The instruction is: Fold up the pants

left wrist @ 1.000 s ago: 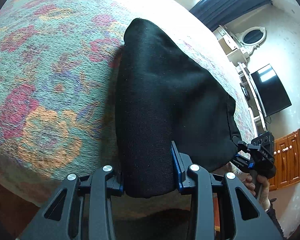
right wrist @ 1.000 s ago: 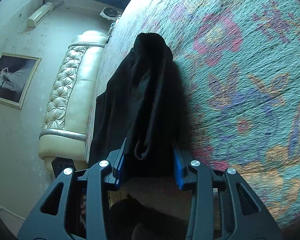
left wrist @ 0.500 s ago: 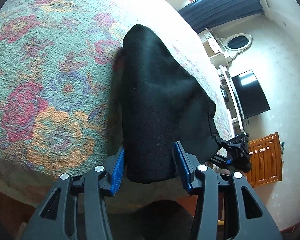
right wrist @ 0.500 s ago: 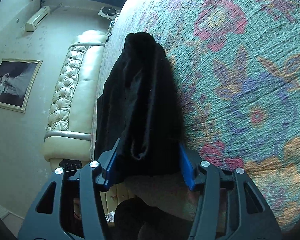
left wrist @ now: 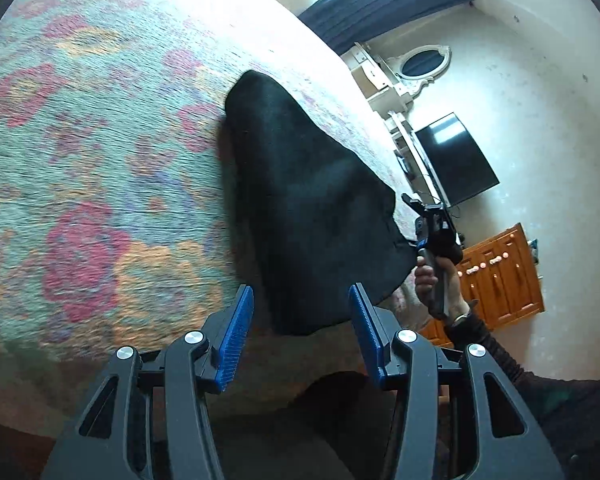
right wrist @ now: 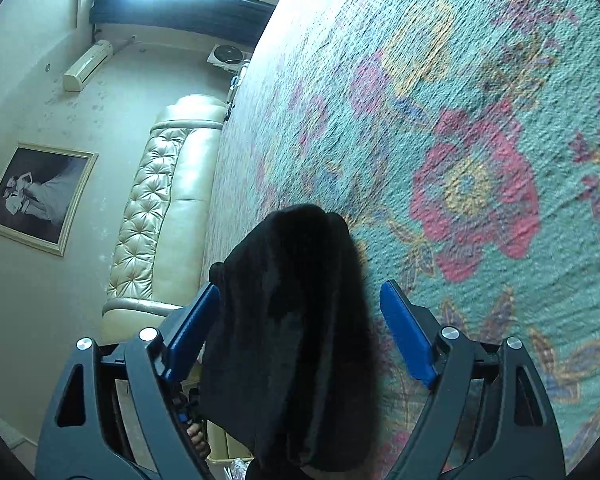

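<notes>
Both claws apart | black pants (left wrist: 308, 216) on floral bedspread (left wrist: 100, 184)

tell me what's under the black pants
The black pants lie on the floral bedspread, with their near end hanging over its edge. Whatever the bedspread pattern does directly beneath the fabric is covered.

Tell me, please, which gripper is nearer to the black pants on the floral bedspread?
Right. The right gripper, jaws just opened, straddles the pants' folded end, its left pad apparently brushing cloth. The left gripper, also open, sits just short of its corner, pads clear.
</notes>
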